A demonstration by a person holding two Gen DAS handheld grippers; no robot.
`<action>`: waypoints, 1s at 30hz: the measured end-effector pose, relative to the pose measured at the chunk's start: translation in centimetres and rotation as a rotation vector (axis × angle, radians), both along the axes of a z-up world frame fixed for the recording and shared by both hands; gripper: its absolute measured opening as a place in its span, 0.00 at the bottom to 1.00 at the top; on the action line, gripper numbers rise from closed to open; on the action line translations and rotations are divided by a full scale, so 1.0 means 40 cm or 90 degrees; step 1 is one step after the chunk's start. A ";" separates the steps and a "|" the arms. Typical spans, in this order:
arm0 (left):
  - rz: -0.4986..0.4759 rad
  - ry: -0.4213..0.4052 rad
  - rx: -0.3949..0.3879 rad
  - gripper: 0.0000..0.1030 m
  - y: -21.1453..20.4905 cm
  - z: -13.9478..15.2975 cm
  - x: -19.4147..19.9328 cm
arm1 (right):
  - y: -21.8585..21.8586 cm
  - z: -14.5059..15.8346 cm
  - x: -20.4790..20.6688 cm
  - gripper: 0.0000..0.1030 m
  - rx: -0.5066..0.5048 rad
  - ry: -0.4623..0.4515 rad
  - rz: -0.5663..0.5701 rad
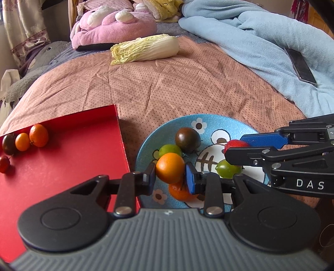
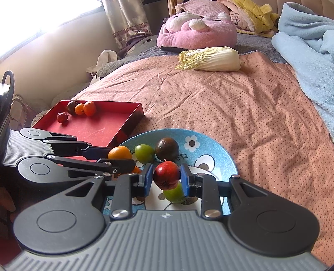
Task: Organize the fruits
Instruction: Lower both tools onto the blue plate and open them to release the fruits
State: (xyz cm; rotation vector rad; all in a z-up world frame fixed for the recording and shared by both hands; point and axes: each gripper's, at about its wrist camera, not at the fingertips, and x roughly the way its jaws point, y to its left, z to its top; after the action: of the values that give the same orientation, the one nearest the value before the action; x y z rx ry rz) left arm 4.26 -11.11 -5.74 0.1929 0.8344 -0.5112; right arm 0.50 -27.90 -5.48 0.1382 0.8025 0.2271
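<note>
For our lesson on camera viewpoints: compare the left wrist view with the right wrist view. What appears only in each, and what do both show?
Only the left wrist view: a dark phone lying on the blue blanket, and a second orange fruit under the held one.

Only the right wrist view: the bright window and the wall below it.

Both: the blue plate, the red tray with four fruits, the cabbage, the pink plush toy, the left gripper shut on an orange tomato, and the right gripper shut on a red fruit.
</note>
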 end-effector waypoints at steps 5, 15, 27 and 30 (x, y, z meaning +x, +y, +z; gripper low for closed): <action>0.009 0.001 0.001 0.33 0.001 -0.003 0.006 | 0.002 0.000 0.001 0.32 0.000 0.001 0.000; 0.013 -0.017 -0.002 0.57 0.001 0.008 0.002 | 0.002 0.000 0.003 0.32 0.002 -0.002 0.000; 0.161 -0.047 0.001 0.57 0.077 0.030 0.040 | 0.020 0.011 0.012 0.32 -0.004 -0.007 0.007; 0.197 -0.052 -0.003 0.57 0.101 0.037 0.048 | 0.014 0.021 0.018 0.32 -0.006 -0.014 0.001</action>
State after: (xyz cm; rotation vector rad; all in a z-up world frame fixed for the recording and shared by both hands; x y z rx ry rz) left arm 6.19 -7.07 -4.25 0.0777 0.7669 -0.2138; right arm 1.22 -27.35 -4.64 0.1264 0.7822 0.2255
